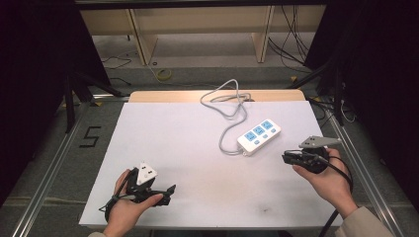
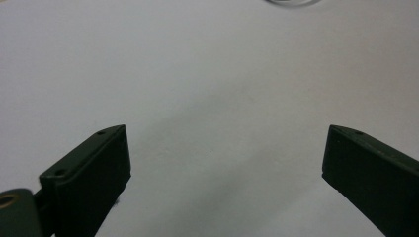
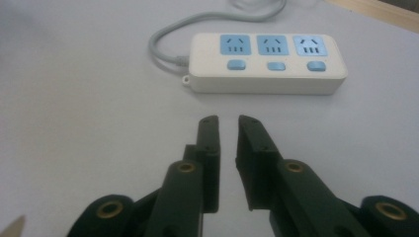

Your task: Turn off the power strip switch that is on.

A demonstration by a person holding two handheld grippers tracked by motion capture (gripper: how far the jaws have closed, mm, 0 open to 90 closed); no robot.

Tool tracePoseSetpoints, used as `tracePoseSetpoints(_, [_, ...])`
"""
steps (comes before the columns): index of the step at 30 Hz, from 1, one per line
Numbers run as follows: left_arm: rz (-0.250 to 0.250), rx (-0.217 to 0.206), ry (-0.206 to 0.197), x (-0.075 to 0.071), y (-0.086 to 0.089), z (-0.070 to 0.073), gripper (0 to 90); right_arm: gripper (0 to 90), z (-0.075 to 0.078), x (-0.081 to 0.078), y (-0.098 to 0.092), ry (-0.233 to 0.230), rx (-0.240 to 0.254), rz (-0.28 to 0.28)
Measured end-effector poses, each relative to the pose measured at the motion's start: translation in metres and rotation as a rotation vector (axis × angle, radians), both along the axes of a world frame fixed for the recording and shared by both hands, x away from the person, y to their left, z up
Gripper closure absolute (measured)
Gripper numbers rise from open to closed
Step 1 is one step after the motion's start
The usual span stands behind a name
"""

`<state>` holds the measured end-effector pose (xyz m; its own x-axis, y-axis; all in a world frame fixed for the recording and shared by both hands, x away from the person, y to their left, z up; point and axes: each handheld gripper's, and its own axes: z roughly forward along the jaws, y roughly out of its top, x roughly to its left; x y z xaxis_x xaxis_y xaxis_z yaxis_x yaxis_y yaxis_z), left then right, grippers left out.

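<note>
A white power strip with three blue sockets lies right of the table's middle, and its grey cable loops toward the far edge. My right gripper, held in a hand at the right, points left just short of the strip's near end. In the right gripper view the strip lies straight ahead of my right gripper, which is shut to a thin gap with nothing in it. My left gripper rests near the front left edge. In its own view my left gripper stands wide open over bare sheet.
A white sheet covers the table, with a wooden strip along its far edge. Metal rails run down both sides. Beyond the table are wooden shelving legs and loose cables on the floor. A sliver of cable shows at the top.
</note>
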<state>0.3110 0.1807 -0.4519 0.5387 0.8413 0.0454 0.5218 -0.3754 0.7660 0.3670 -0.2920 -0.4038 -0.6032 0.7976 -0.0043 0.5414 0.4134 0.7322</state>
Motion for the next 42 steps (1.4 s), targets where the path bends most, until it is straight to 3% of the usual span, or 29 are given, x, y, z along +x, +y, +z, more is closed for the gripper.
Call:
tracePoseSetpoints(3, [0.005, -0.001, -0.001, 0.0, 0.0, 0.0, 4.4, 90.0, 0.001, 0.009, 0.002, 0.019, -0.021, -0.004])
tracePoseSetpoints(17, [0.011, -0.005, -0.001, 0.0, 0.001, -0.001, 4.9, 90.0, 0.011, 0.04, 0.01, 0.101, -0.083, -0.013])
tracePoseSetpoints(30, [0.012, -0.006, 0.001, 0.0, 0.001, -0.001, 5.2, 90.0, 0.017, 0.067, 0.02, 0.141, -0.118, -0.018])
tracePoseSetpoints(42, [0.01, -0.002, 0.0, 0.001, 0.0, -0.001, 5.3, 90.0, 0.016, 0.076, 0.025, 0.149, -0.12, -0.023])
